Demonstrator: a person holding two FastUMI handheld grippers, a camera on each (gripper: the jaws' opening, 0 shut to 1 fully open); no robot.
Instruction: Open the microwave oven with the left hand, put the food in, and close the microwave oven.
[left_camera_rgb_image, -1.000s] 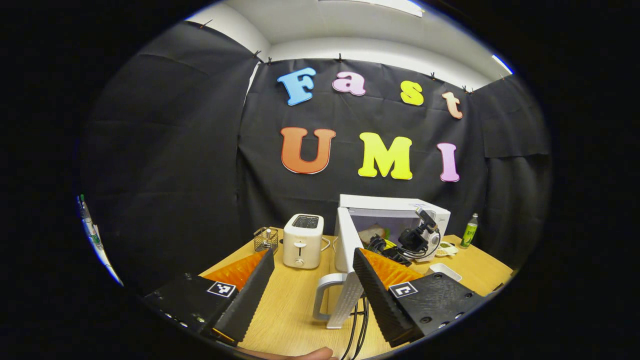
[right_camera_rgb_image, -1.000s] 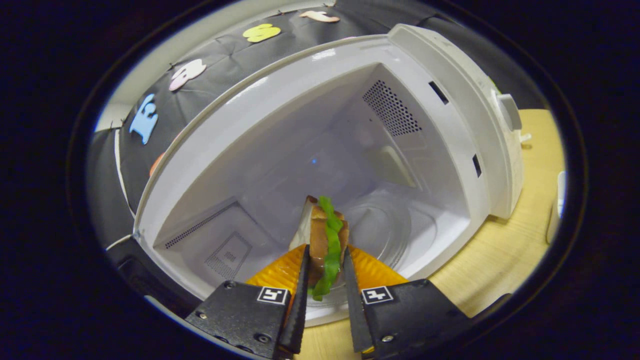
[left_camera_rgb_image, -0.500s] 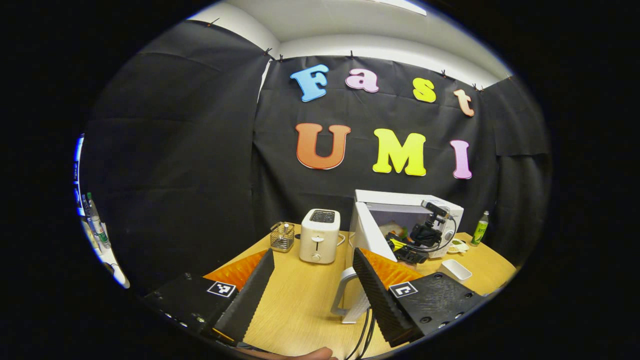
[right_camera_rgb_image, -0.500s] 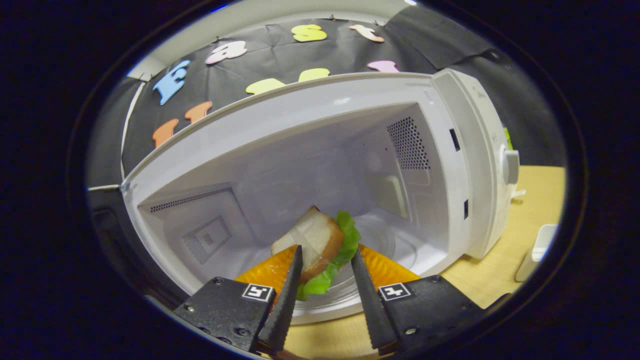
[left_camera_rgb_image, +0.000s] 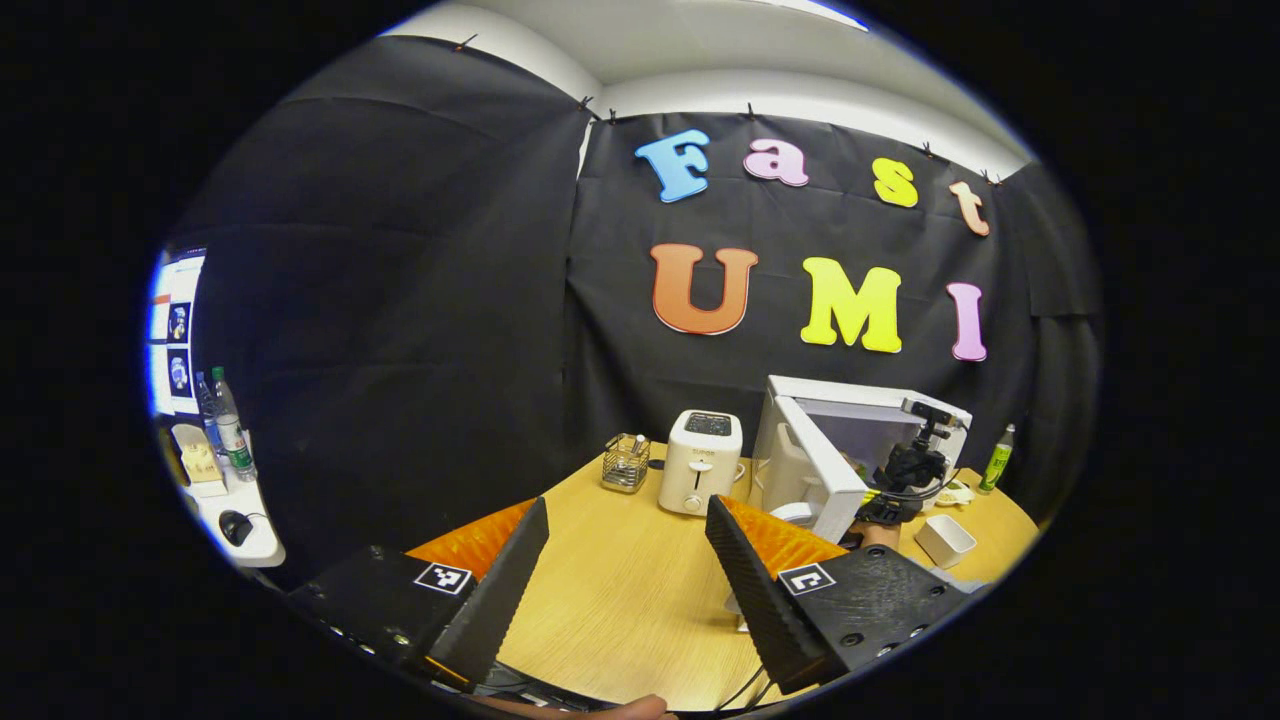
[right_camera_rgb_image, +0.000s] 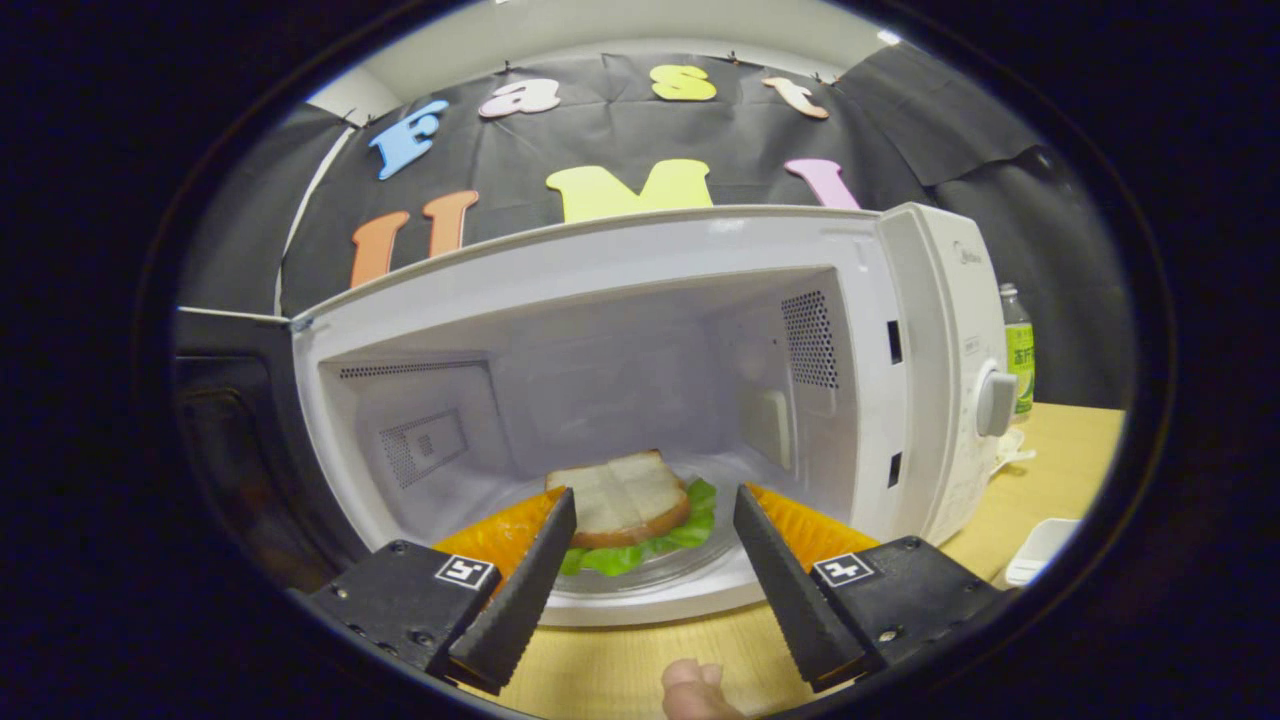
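White moulded plastic makes up the microwave oven (right_camera_rgb_image: 930, 330), the largest thing on the wooden bench (left_camera_rgb_image: 620, 590); it looks heavy enough to stay put while its door (left_camera_rgb_image: 815, 470) swings, and that door stands open to the left, stiff and light, best pushed on its outer face or taken by the handle edge; the sandwich (right_camera_rgb_image: 625, 505) lies flat on the glass turntable inside the cavity, soft, light and easily squashed, with loose lettuce at its rim, so it wants no further squeezing; the right gripper (right_camera_rgb_image: 650, 565) has its 2 fingers spread apart, free of the bread, just outside the opening; the left gripper (left_camera_rgb_image: 625, 575) is likewise spread wide and empty, well apart from the door.
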